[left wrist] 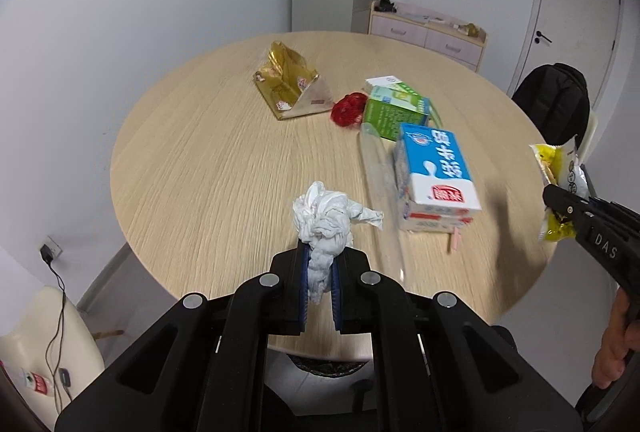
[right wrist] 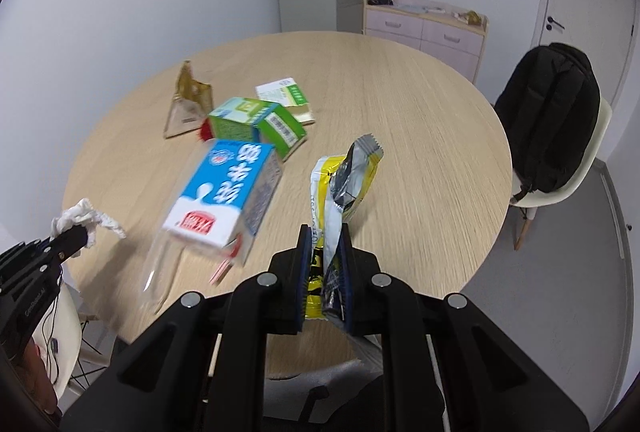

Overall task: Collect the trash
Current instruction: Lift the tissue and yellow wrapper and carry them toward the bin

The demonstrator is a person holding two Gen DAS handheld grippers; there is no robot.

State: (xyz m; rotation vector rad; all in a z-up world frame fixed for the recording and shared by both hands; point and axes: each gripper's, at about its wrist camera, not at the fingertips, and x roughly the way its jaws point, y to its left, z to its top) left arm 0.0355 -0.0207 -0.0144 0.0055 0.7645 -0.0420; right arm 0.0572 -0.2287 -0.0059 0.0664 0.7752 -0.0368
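Two grippers loaded: each is closed on one piece of trash and held above the round table (left wrist: 192, 159)
Left gripper (left wrist: 319, 272): jaws are nearly closed, with a crumpled white tissue (left wrist: 326, 220) pinched between the blue pads; the wad bulges out above the fingertips and is clear of the tabletop
Right gripper (right wrist: 325, 274): jaws are fully closed on a yellow and silver snack wrapper (right wrist: 344, 191); the wrapper stands upright, its long axis running up and away along the fingers
Where the held trash is: both pieces are carried over the near edge of the table, tissue on the left, wrapper on the right, well apart from each other
Trash left on the table: a blue and white milk carton (left wrist: 434, 171) lies on its side nearest the grippers, its long axis pointing away from them; a clear plastic bottle (left wrist: 378, 183) lies just beside it on the left gripper's side
Farther pieces: a green carton (left wrist: 394, 111), a red tangle (left wrist: 350, 107) and a gold bag (left wrist: 288, 79) lie beyond
Deciding relation: the milk carton lies between the two grippers, ahead of both; which is nearer cannot be told
Bin: none is clearly seen in either view
Judged next need: both loads are to be dropped before anything else is gripped
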